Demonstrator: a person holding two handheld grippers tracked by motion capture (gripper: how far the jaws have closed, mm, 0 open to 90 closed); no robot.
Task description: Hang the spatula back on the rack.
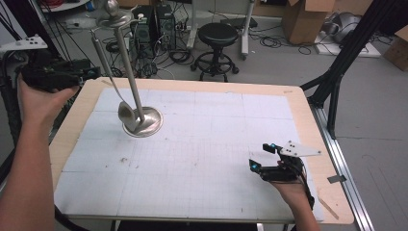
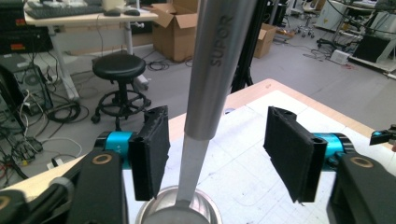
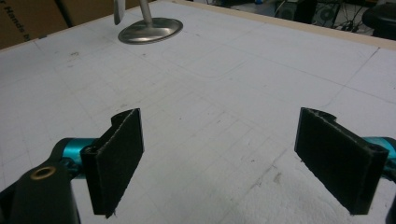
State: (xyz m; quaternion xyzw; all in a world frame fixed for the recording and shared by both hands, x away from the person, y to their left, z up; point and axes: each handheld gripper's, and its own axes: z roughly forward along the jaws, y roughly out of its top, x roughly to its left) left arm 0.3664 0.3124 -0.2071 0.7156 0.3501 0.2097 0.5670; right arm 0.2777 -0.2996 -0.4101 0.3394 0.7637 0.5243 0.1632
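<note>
One ladle (image 1: 107,72), one metal stand (image 1: 143,121), two grippers. Left gripper (image 1: 89,73) sits left of the stand, off the table's (image 1: 202,89) left edge; its jaws are apart, pads clear of the ladle handle between them. Ladle hangs from the stand's top, bowl resting at the round base. Right gripper (image 1: 262,156) is well right of the stand near the front right corner, jaws wide, holding nothing. Bare white mat (image 1: 216,144) lies between the stand and that gripper.

A stand (image 1: 142,121) rests on the surface (image 1: 202,159) at centre left of the high view, a ladle (image 1: 111,82) hanging beside its post, the left gripper (image 1: 57,77) at the far left edge, the right gripper (image 1: 279,163) at lower right, a stool (image 1: 217,48) behind.
</note>
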